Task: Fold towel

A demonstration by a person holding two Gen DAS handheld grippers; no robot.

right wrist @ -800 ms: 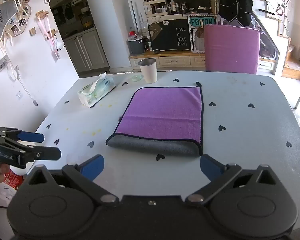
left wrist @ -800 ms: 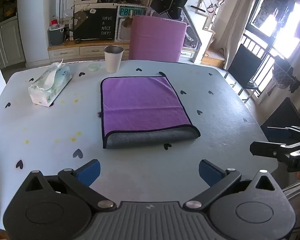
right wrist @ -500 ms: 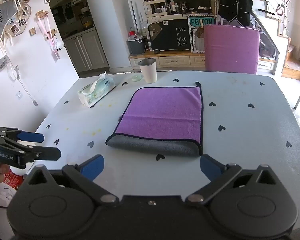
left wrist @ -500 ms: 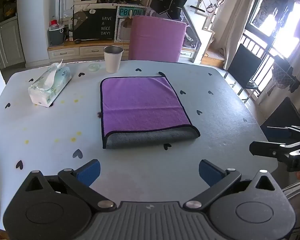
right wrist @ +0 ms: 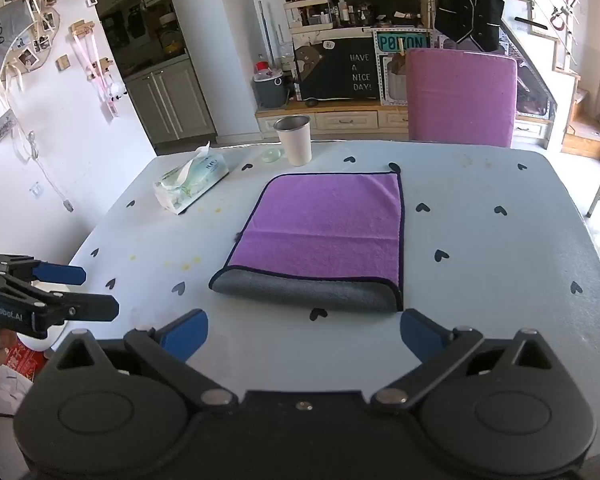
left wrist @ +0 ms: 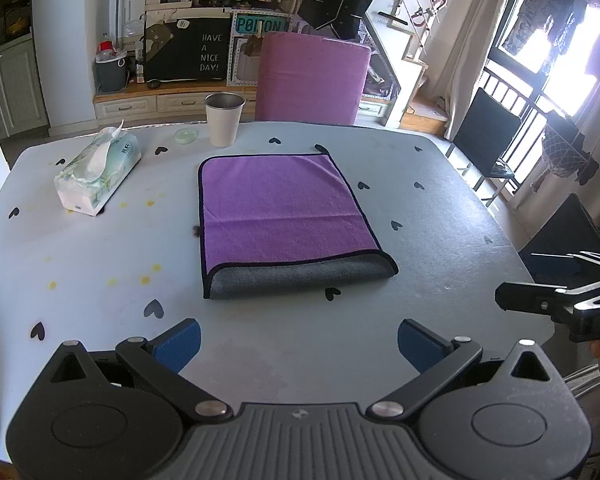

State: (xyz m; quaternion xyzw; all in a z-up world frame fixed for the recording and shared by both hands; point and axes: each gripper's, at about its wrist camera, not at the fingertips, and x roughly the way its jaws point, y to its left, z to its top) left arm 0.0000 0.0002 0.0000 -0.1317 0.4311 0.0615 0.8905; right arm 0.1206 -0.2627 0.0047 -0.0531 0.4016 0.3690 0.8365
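A purple towel (left wrist: 280,208) with a grey underside lies folded flat in the middle of the pale blue table (left wrist: 100,280); it also shows in the right wrist view (right wrist: 324,228). Its grey lower layer shows along the near edge. My left gripper (left wrist: 298,344) is open and empty, held above the near table edge, short of the towel. My right gripper (right wrist: 304,332) is open and empty, also near the front edge. Each gripper shows at the side of the other's view, the right one (left wrist: 556,304) and the left one (right wrist: 44,300).
A tissue pack (left wrist: 100,172) lies at the far left. A metal cup (left wrist: 224,118) and a small green lid (left wrist: 186,135) stand behind the towel. A pink chair (left wrist: 312,80) is at the far side. A black chair (left wrist: 488,132) stands right.
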